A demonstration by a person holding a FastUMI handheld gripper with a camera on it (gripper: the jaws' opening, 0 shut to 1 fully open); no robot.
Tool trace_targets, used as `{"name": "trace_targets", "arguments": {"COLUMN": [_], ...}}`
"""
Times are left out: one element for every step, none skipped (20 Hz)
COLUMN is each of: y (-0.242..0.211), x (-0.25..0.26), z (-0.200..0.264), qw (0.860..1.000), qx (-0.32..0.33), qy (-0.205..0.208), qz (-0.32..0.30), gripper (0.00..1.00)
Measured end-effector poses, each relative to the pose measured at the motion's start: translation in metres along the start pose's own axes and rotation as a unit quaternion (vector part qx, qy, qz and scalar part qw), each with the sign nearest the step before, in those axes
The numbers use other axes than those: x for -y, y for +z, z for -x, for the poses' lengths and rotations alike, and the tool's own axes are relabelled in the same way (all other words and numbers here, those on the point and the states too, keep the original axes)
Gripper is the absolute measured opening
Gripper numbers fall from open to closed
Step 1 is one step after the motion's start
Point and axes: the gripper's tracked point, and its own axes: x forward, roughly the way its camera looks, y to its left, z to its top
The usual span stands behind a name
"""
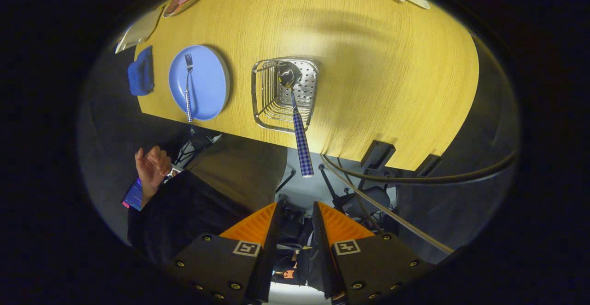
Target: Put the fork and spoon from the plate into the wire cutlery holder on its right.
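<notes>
The tongs (297, 213) hang parted and empty, high above the worktop (368, 74). We see the spoon (295, 116) already standing in the wire holder (283, 94); the fork (188, 88) lies on the plate (209, 84). Next, we judge, comes descending to grip the fork.

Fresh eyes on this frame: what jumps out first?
The spoon stands out: its bowl sits in the wire cutlery holder and its checked handle juts out past the table edge toward the fingers. Left of the holder, the fork lies on the blue plate, with a blue cloth beyond it. The gripper is well back from the table, fingers apart with nothing between them.
</notes>
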Motion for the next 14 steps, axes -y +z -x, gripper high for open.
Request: {"name": "trace_targets", "arguments": {"y": [-0.009, -0.017, -0.025, -0.030, -0.032, -0.033, -0.031, -0.028, -0.024, -0.019, -0.011, -0.001, 0.006, 0.020], "x": [-0.005, -0.012, -0.021, -0.033, -0.046, -0.062, -0.076, -0.088, -0.097, -0.106, -0.117, -0.130, -0.144, -0.159], "z": [-0.002, -0.006, -0.011, -0.019, -0.028, -0.037, -0.048, -0.058, -0.067, -0.077, -0.083, -0.088, -0.093, -0.093], "qw": [1.000, 0.999, 0.998, 0.995, 0.992, 0.989, 0.984, 0.981, 0.978, 0.974, 0.970, 0.965, 0.959, 0.953], "qx": [0.017, 0.037, 0.058, 0.080, 0.101, 0.119, 0.140, 0.158, 0.176, 0.194, 0.213, 0.233, 0.253, 0.267], "qy": [0.010, 0.023, 0.036, 0.053, 0.071, 0.090, 0.106, 0.115, 0.116, 0.116, 0.117, 0.124, 0.130, 0.145], "qz": [0.000, 0.000, -0.001, -0.002, -0.001, -0.003, -0.003, -0.003, -0.002, -0.003, -0.004, 0.000, 0.000, -0.003], "gripper": [0.43, 0.43, 0.46, 0.48, 0.61, 0.81, 0.80, 0.80, 0.80, 0.80, 0.80, 0.80, 0.89, 0.99]}}
